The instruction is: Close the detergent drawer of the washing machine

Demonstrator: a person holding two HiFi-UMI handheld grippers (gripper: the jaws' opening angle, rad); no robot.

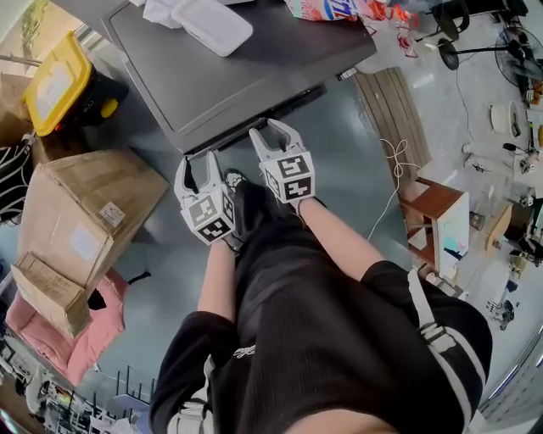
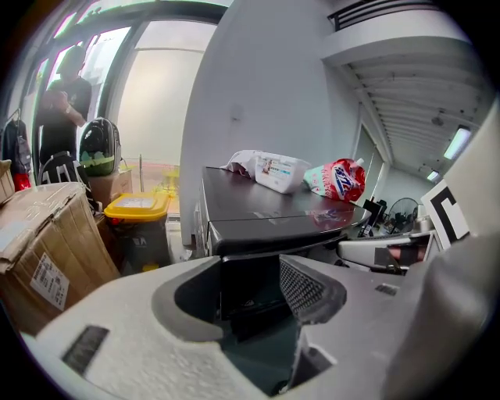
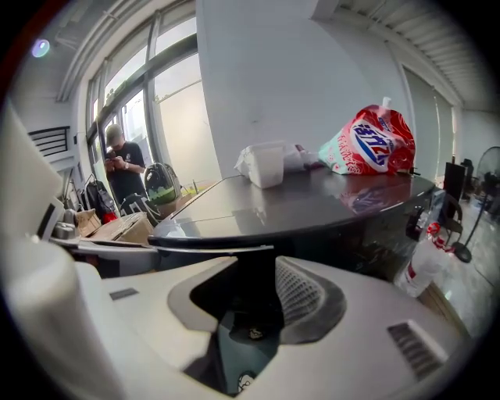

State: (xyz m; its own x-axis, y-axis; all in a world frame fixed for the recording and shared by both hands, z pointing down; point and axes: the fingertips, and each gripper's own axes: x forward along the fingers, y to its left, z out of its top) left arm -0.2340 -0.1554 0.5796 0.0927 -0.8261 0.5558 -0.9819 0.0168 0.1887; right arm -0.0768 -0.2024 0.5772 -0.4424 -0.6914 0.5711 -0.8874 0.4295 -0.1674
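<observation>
The washing machine has a dark grey top, and I stand at its front edge. Under that edge runs a dark front strip; I cannot make out the detergent drawer there or how far it stands out. My left gripper is at the machine's front left corner, open, with a dark block of the front between its jaws and no pad visibly pressing on it. My right gripper is beside it, further along the edge, open too. Its jaws frame only the dark space under the top.
On the machine lie a white container and a red-and-blue detergent bag. On the floor to the left are a cardboard box and a yellow-lidded bin. A small wooden table is at the right. A person stands by the windows.
</observation>
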